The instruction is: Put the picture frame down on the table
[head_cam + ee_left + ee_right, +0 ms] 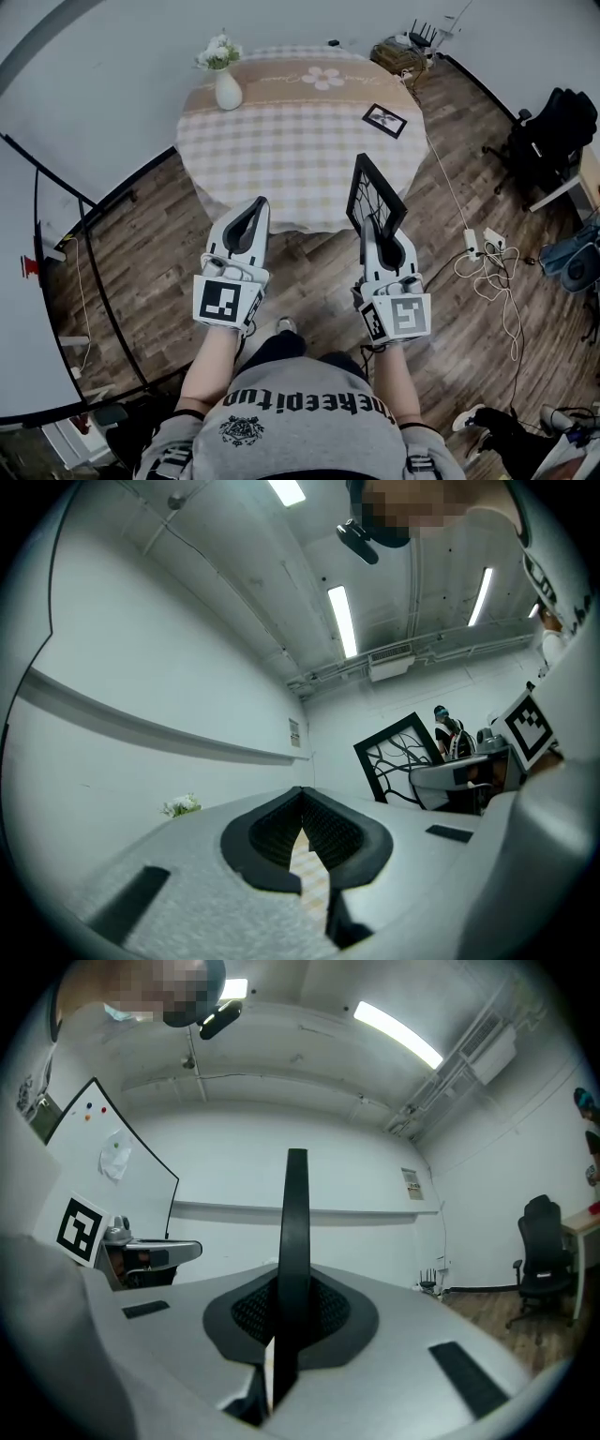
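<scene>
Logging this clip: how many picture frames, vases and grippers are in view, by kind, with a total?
Picture frames: 2 (held picture frame in the right gripper; small picture frame flat on the table)
Vases: 1 (vase with flowers, on the table)
Grippers: 2 (right gripper; left gripper)
Total: 5

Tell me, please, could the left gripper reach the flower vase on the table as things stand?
Probably, after a step forward: the left gripper carries nothing, and the tablecloth in front of the vase at the far left is bare.
</scene>
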